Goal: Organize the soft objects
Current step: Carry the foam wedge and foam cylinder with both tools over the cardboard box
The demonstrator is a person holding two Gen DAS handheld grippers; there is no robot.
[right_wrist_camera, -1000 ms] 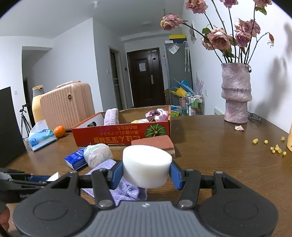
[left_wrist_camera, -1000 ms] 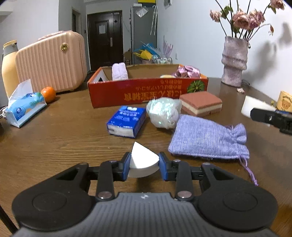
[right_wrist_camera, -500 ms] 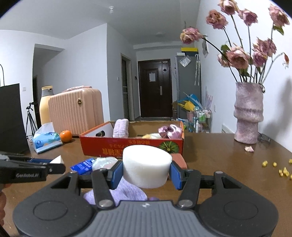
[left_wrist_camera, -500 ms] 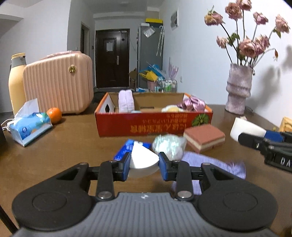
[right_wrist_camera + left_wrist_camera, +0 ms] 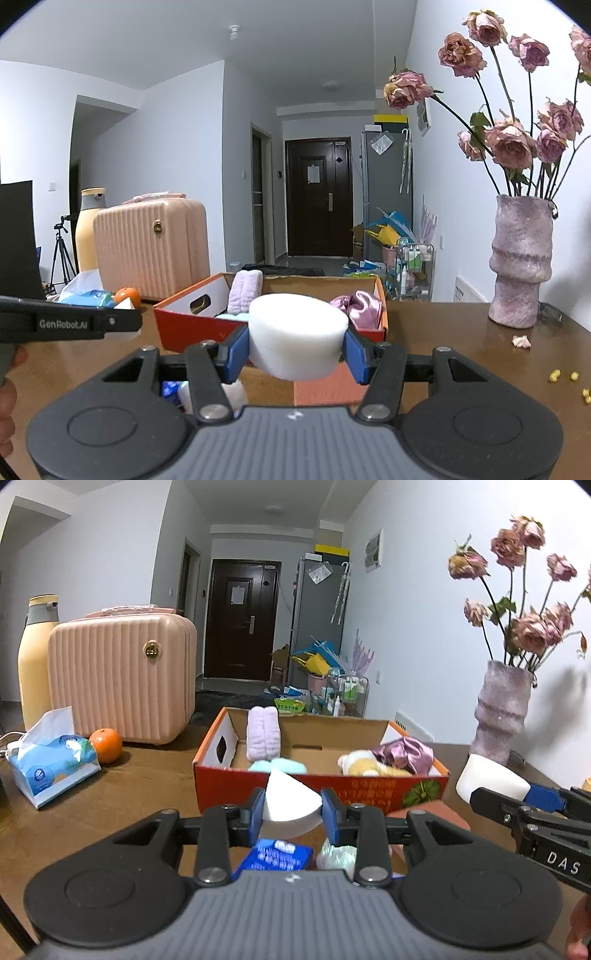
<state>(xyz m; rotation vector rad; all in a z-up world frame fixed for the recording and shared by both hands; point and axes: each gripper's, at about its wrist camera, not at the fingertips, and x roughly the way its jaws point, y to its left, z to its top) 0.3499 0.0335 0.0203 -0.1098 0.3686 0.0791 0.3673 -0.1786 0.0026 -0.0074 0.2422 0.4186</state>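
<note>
Sponges are both airborne! Straight ahead of both grippers sits the open red cardboard box [image 5: 317, 790], long side across. Right gripper [image 5: 295, 350] clamps the round white foam cylinder [image 5: 297, 338]; left gripper [image 5: 291, 810] pinches the smaller white foam wedge [image 5: 288, 801], nearer the box's front wall.

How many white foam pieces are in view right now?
2. A wedge-shaped foam piece is clamped in the left gripper; a round foam cylinder is clamped in the right gripper. The box may hide more.
</note>
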